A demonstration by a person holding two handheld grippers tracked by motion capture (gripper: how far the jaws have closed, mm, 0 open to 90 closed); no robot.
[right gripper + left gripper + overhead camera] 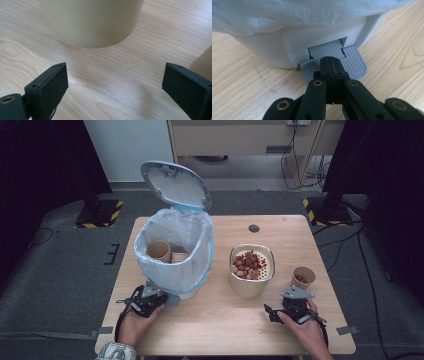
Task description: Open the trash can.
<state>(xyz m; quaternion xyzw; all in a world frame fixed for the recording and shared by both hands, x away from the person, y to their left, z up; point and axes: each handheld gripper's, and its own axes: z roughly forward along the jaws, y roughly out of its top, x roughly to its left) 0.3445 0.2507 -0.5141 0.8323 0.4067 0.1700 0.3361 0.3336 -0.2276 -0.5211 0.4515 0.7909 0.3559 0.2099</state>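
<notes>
Left gripper (331, 65): jaws pressed together, tips down on the bin's grey pedal (354, 67), lid (175, 184) up.
Right gripper (113, 82): jaws wide, nothing between them, low over the table (220, 320).
Bowl (92, 22): straight ahead of the right jaws, near, not touching; full of small reddish fruit.
Handling: looked stiff, smooth and weighty; best taken by the rim.
Paper cup (303, 277): just beside the right gripper.

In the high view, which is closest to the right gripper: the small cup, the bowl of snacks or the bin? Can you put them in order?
From the right gripper, nearest first:
1. Small cup, just beyond it, by the table's right edge. The bowl is almost as near, so this is a close call.
2. Bowl, beyond it, toward the middle.
3. Bin, far across on the left.
</notes>
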